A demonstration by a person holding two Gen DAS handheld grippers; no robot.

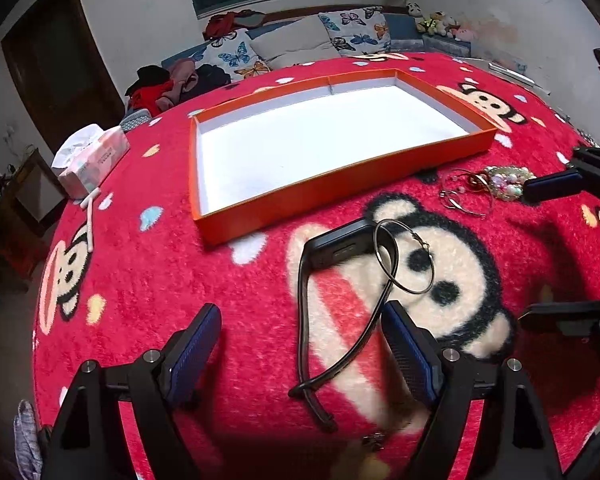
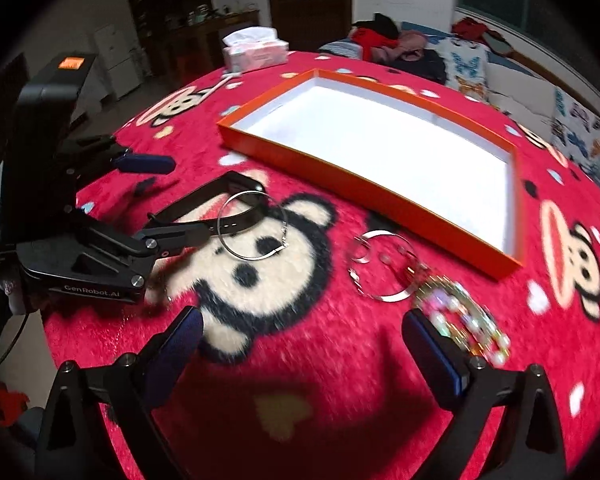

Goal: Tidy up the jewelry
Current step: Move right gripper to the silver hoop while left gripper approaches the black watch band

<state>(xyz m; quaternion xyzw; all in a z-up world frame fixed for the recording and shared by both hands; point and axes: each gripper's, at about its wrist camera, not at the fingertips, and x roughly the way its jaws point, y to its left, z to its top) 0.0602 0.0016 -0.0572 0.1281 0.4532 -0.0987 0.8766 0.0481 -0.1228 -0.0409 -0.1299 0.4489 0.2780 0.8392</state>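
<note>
An orange tray (image 1: 300, 196) with a white, bare inside lies on the red monkey blanket; it also shows in the right wrist view (image 2: 380, 200). A black smartwatch (image 1: 340, 246) with its strap lies in front of it, between my open left gripper's (image 1: 302, 322) fingers, and a large hoop earring (image 1: 404, 256) rests on it. Silver rings (image 1: 460, 196) and a beaded bracelet (image 1: 504, 182) lie to the right. My right gripper (image 2: 302, 330) is open, its right finger beside the beaded bracelet (image 2: 464, 320). The hoop earring (image 2: 252, 226), watch (image 2: 220, 196) and silver rings (image 2: 380, 268) lie ahead of it.
A pink tissue pack (image 1: 92, 160) sits at the blanket's left edge with a white stick (image 1: 89, 220) near it. A sofa with butterfly cushions (image 1: 292, 44) stands behind the table. The left gripper's body (image 2: 80, 240) shows at the left of the right wrist view.
</note>
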